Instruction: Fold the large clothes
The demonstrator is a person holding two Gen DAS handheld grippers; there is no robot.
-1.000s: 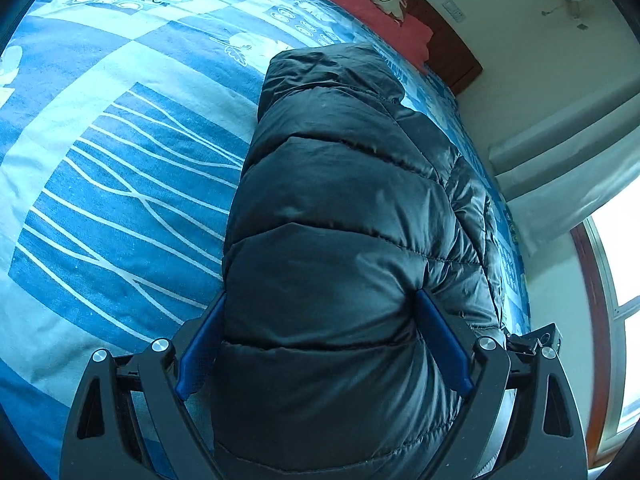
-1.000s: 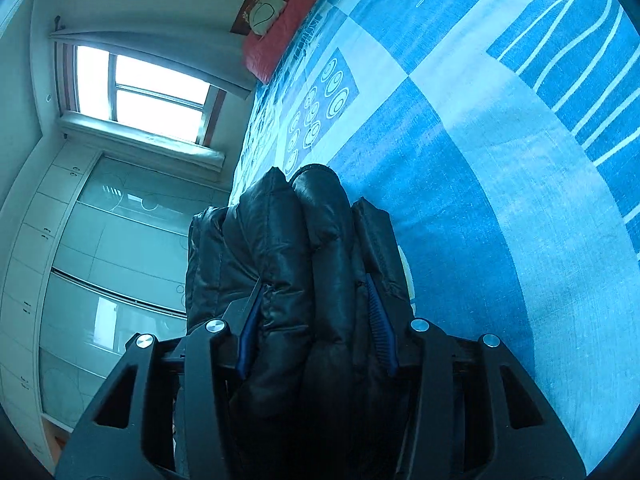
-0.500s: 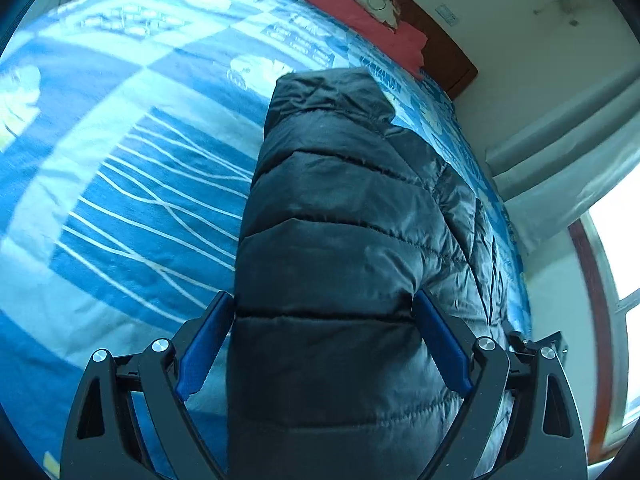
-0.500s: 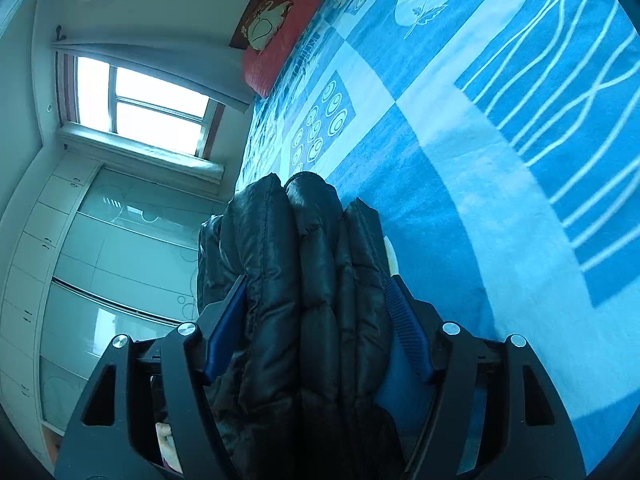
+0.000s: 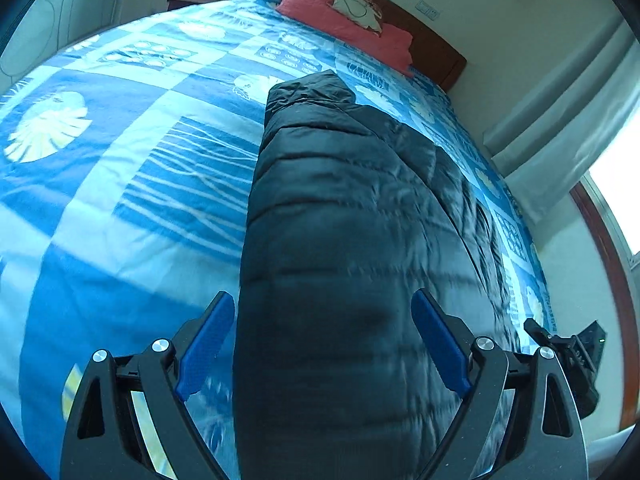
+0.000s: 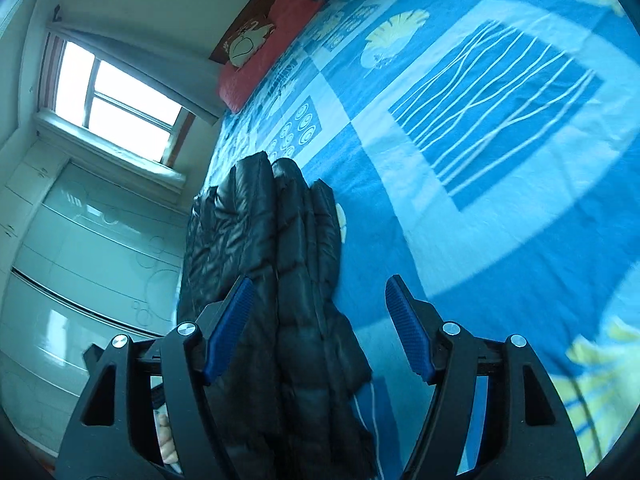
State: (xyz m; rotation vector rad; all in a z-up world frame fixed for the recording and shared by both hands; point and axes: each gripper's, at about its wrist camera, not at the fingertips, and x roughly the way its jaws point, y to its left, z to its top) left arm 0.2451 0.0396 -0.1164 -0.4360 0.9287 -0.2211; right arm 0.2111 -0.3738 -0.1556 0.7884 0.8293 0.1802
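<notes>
A black puffer jacket [image 5: 352, 240], folded into a thick bundle, lies on the blue patterned bedspread [image 5: 120, 184]. My left gripper [image 5: 324, 344] is open, its blue pads [image 5: 438, 350] standing apart on both sides of the bundle's near end. In the right wrist view the folded jacket [image 6: 276, 264] shows edge-on in several layers. My right gripper [image 6: 320, 324] is open wide; the jacket sits by its left pad [image 6: 228, 328] and a clear gap of bedspread [image 6: 500, 128] shows before the right pad.
A red pillow [image 5: 352, 28] and dark wooden headboard [image 5: 436, 52] are at the bed's far end. A curtained window [image 6: 112, 100] and a glass-fronted wardrobe [image 6: 80, 264] stand beside the bed. The other gripper [image 5: 576, 356] shows at the right edge.
Both grippers have opened and let go of the jacket bundle. Both have lifted and tilted back, so more of the bed and room shows. The jacket has settled on the bedspread.
</notes>
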